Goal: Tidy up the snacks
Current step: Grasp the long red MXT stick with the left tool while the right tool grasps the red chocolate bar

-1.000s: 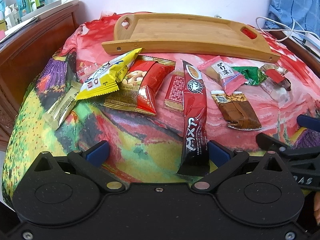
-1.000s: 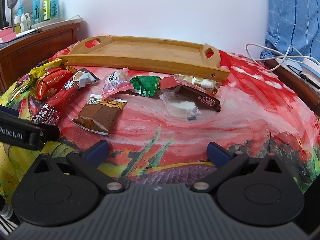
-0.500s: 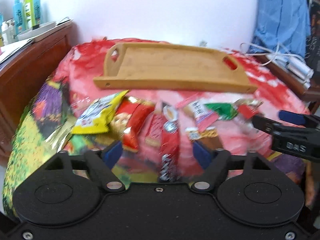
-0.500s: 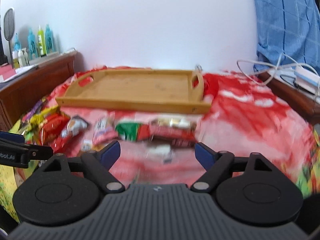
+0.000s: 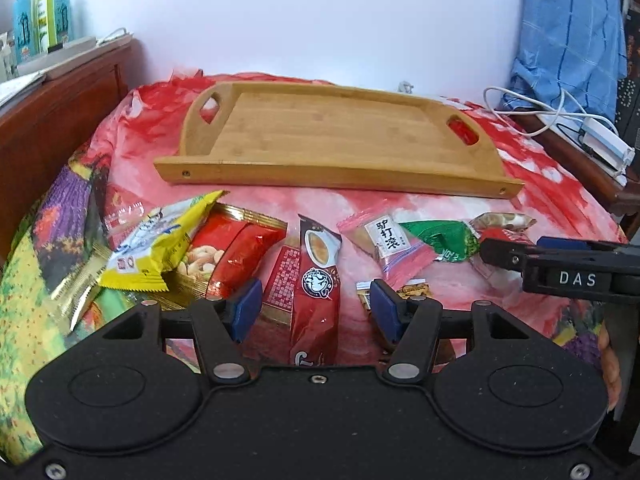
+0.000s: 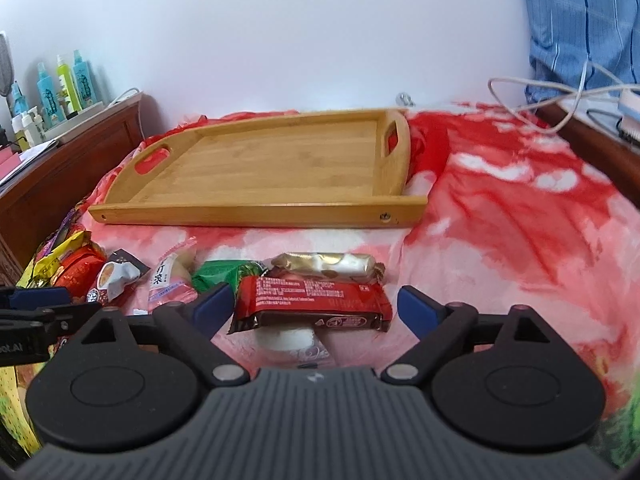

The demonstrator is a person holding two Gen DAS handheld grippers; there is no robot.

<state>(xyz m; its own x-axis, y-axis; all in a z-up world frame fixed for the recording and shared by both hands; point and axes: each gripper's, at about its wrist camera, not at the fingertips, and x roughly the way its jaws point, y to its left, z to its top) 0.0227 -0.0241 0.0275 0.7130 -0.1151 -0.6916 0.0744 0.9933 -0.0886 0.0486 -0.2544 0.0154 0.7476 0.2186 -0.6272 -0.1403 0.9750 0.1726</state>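
Observation:
An empty bamboo tray point(image 5: 320, 140) point(image 6: 280, 168) lies at the back of the red bedspread. Snack packets lie in a row in front of it. My left gripper point(image 5: 316, 312) is open, its blue pads on either side of a dark red coffee stick point(image 5: 316, 280). My right gripper point(image 6: 316, 306) is open around a red and brown chocolate bar point(image 6: 312, 304) that lies on a clear packet point(image 6: 288, 338). The right gripper also shows in the left wrist view point(image 5: 560, 268). A yellow packet point(image 5: 160, 248), a red peanut bag point(image 5: 236, 252), a pink packet point(image 5: 388, 240) and a green packet point(image 5: 436, 240) lie between.
A wooden dresser point(image 5: 60, 120) with bottles point(image 5: 40, 12) stands at the left. A wooden side table with white cables and a charger point(image 5: 592, 140) is at the right, under a blue cloth point(image 5: 568, 32). A gold and white packet point(image 6: 328, 264) lies behind the chocolate bar.
Both grippers moved forward and lower toward the snack row. The left one now straddles the coffee stick and has narrowed a little; the right one now straddles the chocolate bar.

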